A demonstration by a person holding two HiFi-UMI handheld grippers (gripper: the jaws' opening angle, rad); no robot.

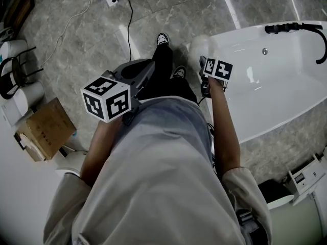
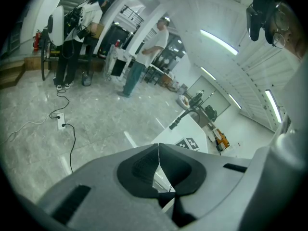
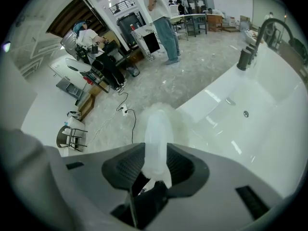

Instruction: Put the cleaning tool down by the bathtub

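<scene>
Head view: my left hand-held gripper hangs over the grey floor, while my right hand-held gripper sits at the near end of the white bathtub, with the cleaning tool showing as a pale fluffy head just beside the tub's rim. Left gripper view: jaws pressed together, nothing between them. Right gripper view: jaws pinch the cleaning tool's translucent handle, which touches both pads and points down beside the bathtub.
</scene>
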